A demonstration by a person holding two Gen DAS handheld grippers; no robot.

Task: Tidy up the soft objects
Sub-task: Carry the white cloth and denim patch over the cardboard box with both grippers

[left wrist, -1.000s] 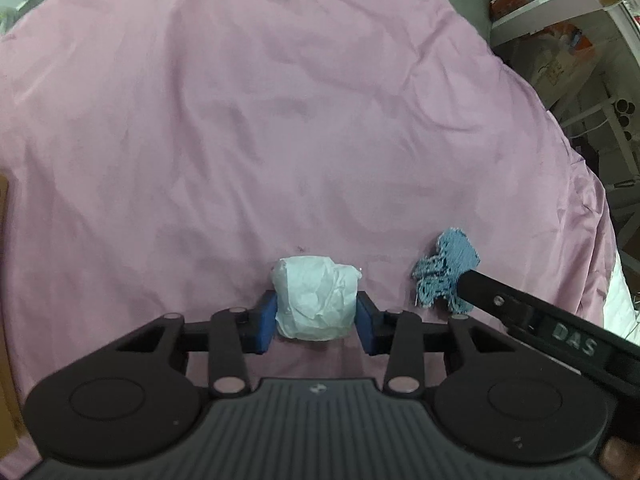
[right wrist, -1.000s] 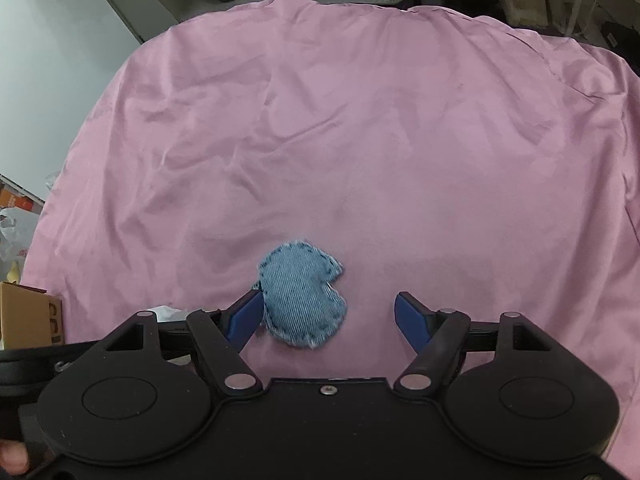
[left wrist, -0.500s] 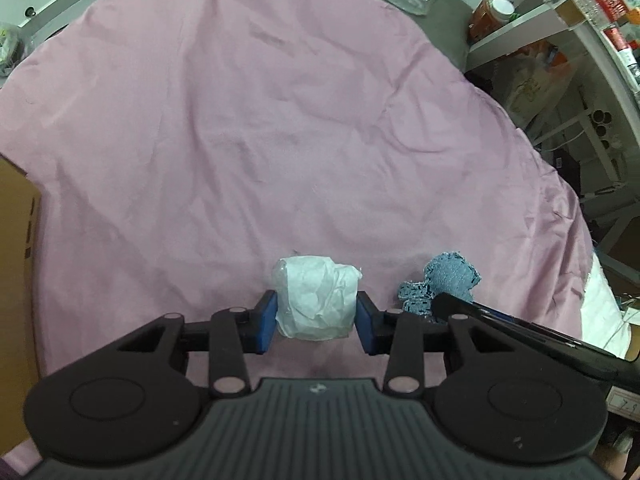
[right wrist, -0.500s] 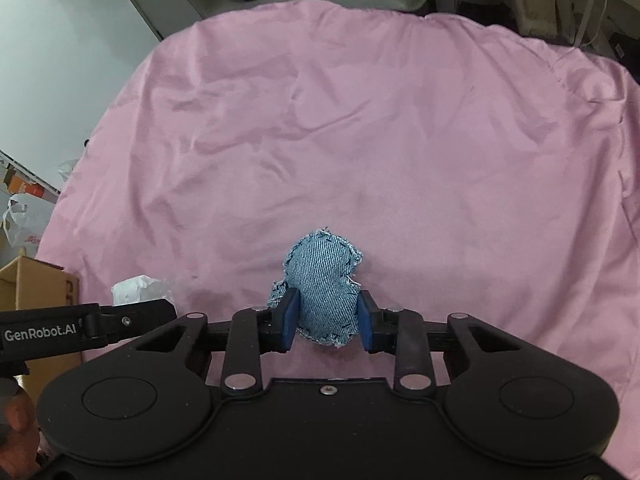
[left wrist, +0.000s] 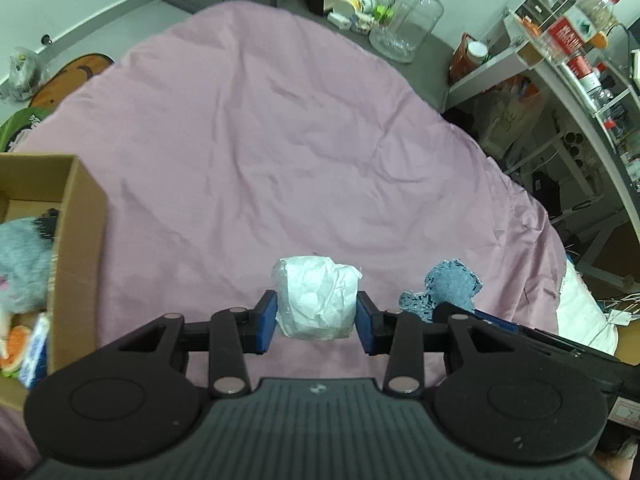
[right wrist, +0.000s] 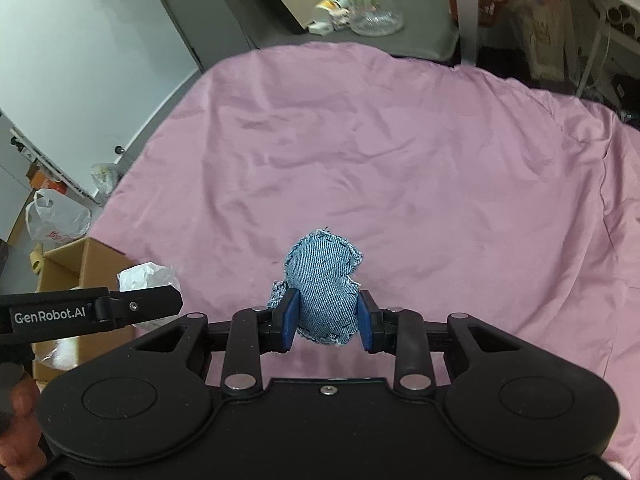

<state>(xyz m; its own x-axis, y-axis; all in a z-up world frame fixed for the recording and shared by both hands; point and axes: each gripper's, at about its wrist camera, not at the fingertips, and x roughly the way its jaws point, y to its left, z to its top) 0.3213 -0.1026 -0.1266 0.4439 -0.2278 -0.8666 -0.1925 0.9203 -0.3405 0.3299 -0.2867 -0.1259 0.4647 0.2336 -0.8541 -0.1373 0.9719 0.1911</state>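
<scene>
My left gripper [left wrist: 316, 322] is shut on a crumpled white soft wad [left wrist: 316, 300] and holds it above the pink sheet [left wrist: 260, 140]. My right gripper [right wrist: 326, 326] is shut on a blue denim pouch [right wrist: 324, 284], also lifted off the sheet. In the left wrist view the denim pouch [left wrist: 448, 286] shows just to the right. In the right wrist view the white wad [right wrist: 146, 276] shows at the left, behind the left gripper's finger. An open cardboard box [left wrist: 76, 248] stands at the left with a grey plush toy [left wrist: 20, 264] inside.
Beyond the bed's far edge stand a large glass jar [left wrist: 408, 20] and small items on the floor. A white shelf unit [left wrist: 560, 52] with bottles is at the right. A white plastic bag [right wrist: 56, 220] lies on the floor left of the box [right wrist: 72, 264].
My right gripper closed on the denim pouch and lifted it. Both grippers rose away from the sheet with their objects, and the cardboard box came into view at the left.
</scene>
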